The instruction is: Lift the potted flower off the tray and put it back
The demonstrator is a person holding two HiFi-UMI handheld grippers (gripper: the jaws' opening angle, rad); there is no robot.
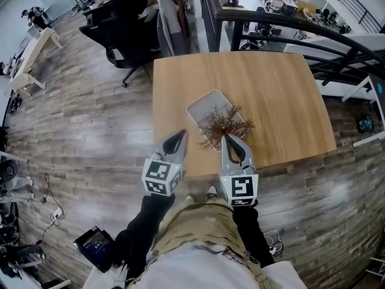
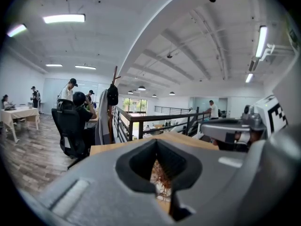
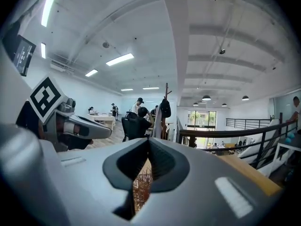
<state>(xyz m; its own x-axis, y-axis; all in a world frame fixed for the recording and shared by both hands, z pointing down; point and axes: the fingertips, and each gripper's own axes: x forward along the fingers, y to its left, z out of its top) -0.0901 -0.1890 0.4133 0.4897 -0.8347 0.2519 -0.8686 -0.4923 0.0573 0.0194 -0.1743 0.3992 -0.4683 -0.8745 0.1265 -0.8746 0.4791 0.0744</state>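
The potted flower (image 1: 225, 125), a bush of brown dry twigs, stands at the near right end of the pale tray (image 1: 201, 105) on the wooden table (image 1: 277, 95); its pot is hidden under the twigs. Both grippers hang side by side above the table's near edge, short of the flower. My left gripper (image 1: 181, 135) has its jaws together and holds nothing. My right gripper (image 1: 227, 138) is shut too and empty, its tip just before the twigs. In the left gripper view the twigs (image 2: 160, 175) show through the hollow of the jaws, as do the twigs (image 3: 139, 188) in the right gripper view.
A black office chair (image 1: 118, 30) stands beyond the table's far left corner. A dark railing (image 1: 301, 32) runs along the far right. A white desk (image 1: 29, 54) is at the left. A black device (image 1: 94, 243) lies on the wooden floor by my legs.
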